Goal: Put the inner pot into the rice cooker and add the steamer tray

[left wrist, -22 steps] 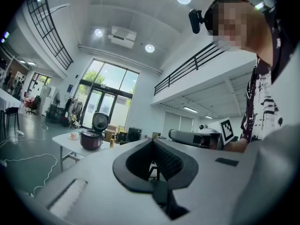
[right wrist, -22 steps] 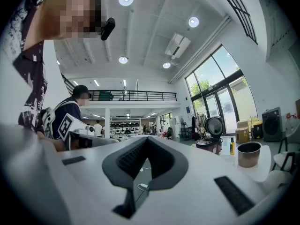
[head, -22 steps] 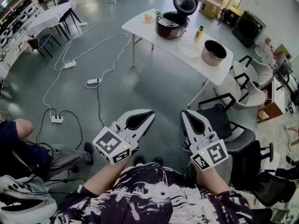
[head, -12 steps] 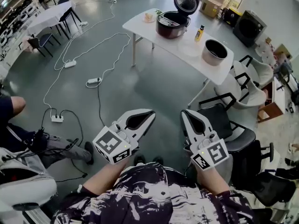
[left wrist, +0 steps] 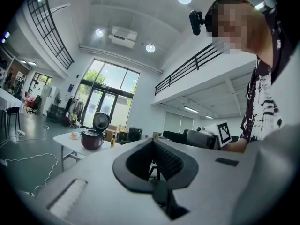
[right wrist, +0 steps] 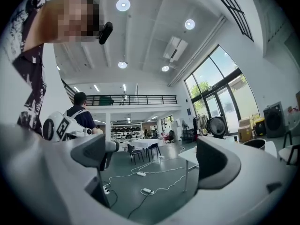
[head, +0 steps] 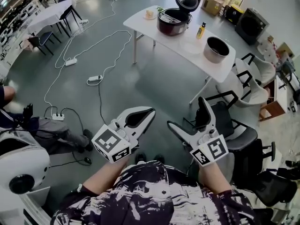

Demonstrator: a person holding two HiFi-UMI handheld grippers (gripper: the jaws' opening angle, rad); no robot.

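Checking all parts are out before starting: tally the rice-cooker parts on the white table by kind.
Rice cooker, lid open: 1
Inner pot: 1
Steamer tray: 1
Total: 3

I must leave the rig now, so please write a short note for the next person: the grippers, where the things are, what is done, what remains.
Left gripper: shut, empty.
Right gripper: open, empty.
Both are held over the floor, far from the table.
Rice cooker: on the table, lid up.
Inner pot: on the table near its right end, apart from the cooker.
Steamer tray: seemingly the pale round thing between them.
Done: nothing yet.
Left: go to the table, put the pot into the cooker, set the tray on top.
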